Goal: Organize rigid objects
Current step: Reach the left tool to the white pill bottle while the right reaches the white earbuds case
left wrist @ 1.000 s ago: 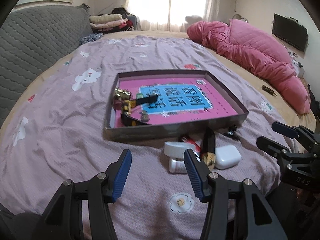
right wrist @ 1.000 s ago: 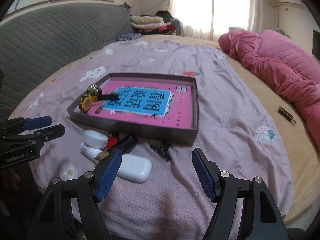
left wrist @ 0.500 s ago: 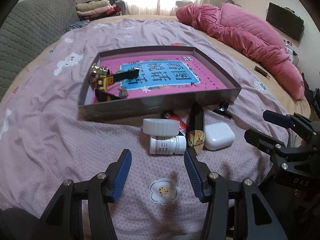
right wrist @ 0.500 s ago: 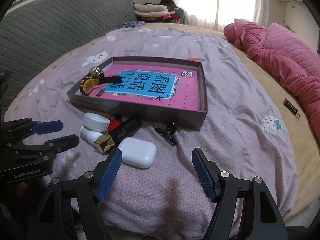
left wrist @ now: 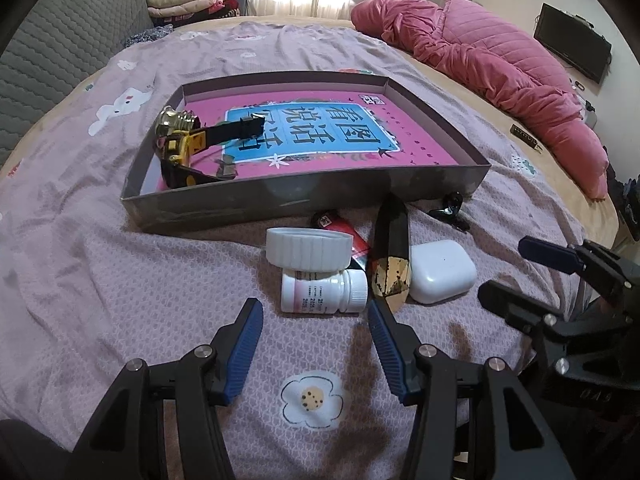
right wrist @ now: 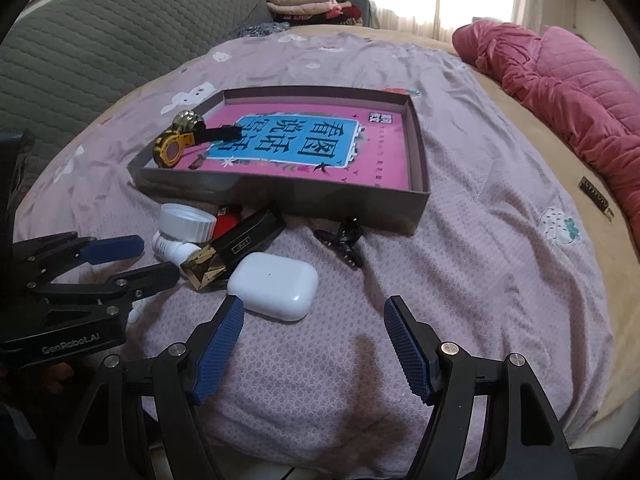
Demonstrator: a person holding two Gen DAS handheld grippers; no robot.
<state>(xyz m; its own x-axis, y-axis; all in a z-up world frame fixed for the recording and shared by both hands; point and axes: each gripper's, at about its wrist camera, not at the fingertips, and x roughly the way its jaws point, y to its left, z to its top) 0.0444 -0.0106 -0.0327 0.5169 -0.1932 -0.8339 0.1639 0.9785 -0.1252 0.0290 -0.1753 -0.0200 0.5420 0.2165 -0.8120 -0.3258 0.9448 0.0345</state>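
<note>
Left wrist view: a bed with a lilac flower-print cover (left wrist: 120,280), a pink quilt (left wrist: 500,64) heaped at its far right, a grey padded headboard (left wrist: 60,52) on the left. A shallow grey box (left wrist: 256,204) with a pink printed floor holds a yellow tape measure (left wrist: 182,146). Just before its near wall lie a white pill bottle (left wrist: 320,292), a white cap (left wrist: 308,246), a black-and-gold case (left wrist: 390,260), a white earbud case (left wrist: 442,270) and what may be a black clip (left wrist: 450,212). The left gripper (left wrist: 316,344) and right gripper (right wrist: 314,344) both hang spread wide, empty.
</note>
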